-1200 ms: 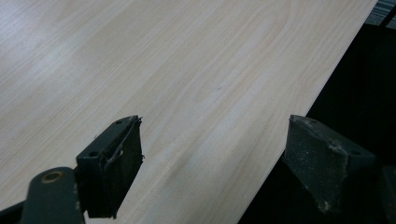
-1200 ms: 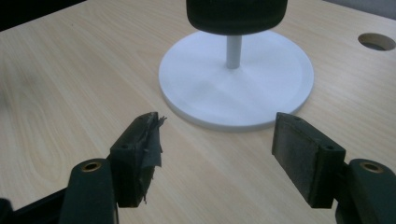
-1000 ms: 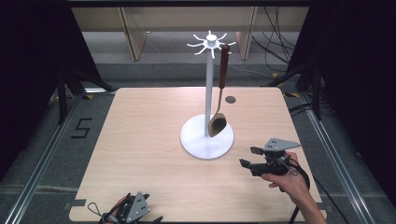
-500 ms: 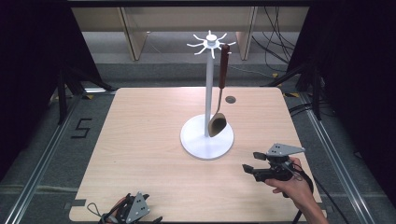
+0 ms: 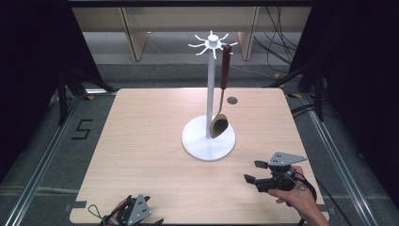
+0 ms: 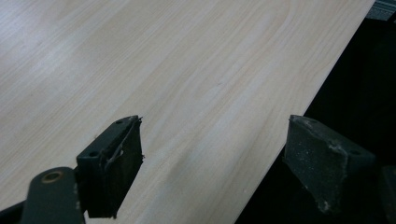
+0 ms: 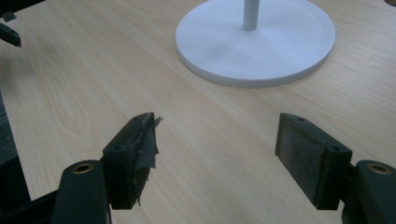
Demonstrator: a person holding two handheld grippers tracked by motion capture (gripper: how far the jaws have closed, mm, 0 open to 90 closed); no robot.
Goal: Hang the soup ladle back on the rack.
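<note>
At the counter's [image 5: 141,141] near left edge the left gripper [image 5: 134,213] lay with its fingers [image 6: 112,163] released and apart over bare wood. In the middle, the wooden spoon [image 5: 220,113] hung from the white hook stand [image 5: 208,141], its bowl just above the base. At right, the right gripper [image 5: 254,172] hovered near that base, its fingers [image 7: 130,158] having just been opening, nothing between them.

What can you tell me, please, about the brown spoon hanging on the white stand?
The brown spoon with a dark reddish handle and tan, wood-like bowl hangs upright from a prong at the top of the white stand, bowl down. The bowl sits just above the stand's round base, beside the pole. Neither gripper touches it.
</note>
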